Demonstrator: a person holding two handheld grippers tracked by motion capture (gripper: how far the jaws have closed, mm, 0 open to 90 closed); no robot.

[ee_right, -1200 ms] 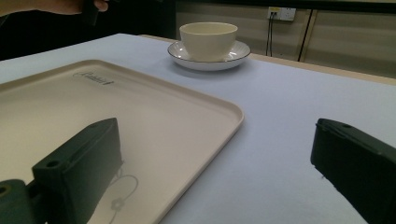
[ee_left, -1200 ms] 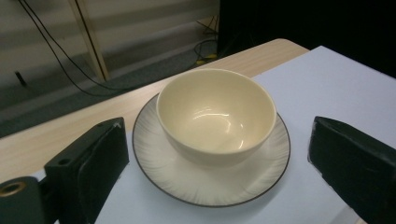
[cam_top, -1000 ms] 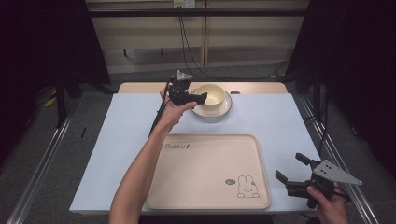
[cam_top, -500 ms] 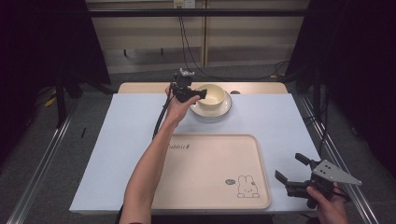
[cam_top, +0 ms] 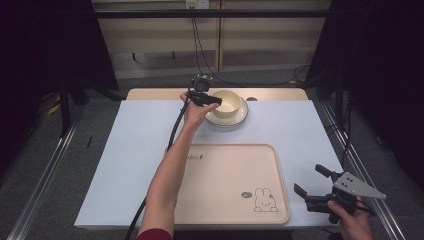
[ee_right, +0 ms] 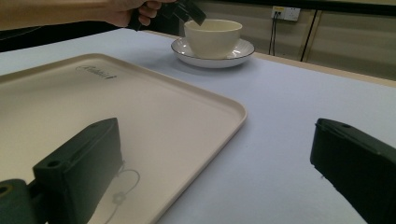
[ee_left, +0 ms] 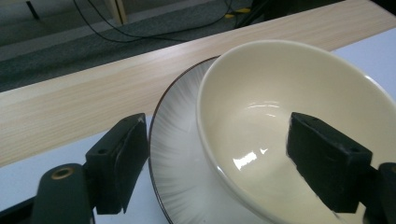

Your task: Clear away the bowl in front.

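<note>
Overhead, in the high view, the left hand-held gripper (cam_top: 209,99) reached to the far side of the desk (cam_top: 125,135), where a cream bowl (cam_top: 228,102) sat in a saucer (cam_top: 239,117) near the far edge. Its jaws pointed at the bowl's near-left rim. The right hand-held gripper (cam_top: 314,192) hung low at the near right corner, just beside a beige tray (cam_top: 235,170) printed with a rabbit, jaws spread and holding nothing.

From the left gripper view, the jaws stood wide apart and straddled the bowl's (ee_left: 299,107) wall: one jaw was inside the bowl, the other outside over the ribbed saucer (ee_left: 180,158). Neither pad looked to be touching the rim. I judged the step in hand to be a rim grasp on the bowl. Done well, the gripper would go a little lower so both pads cover the wall below the lip, then close squarely and gently, since glazed ware is slick and the bowl could tip or drag the saucer if lifted at an angle.

From the right gripper view, the spread jaws framed the tray's (ee_right: 140,107) near corner and bare blue desk (ee_right: 280,140). Farther off stood the bowl (ee_right: 212,37) on its saucer (ee_right: 212,58), with the left hand-held gripper (ee_right: 187,10) at its rim.
</note>
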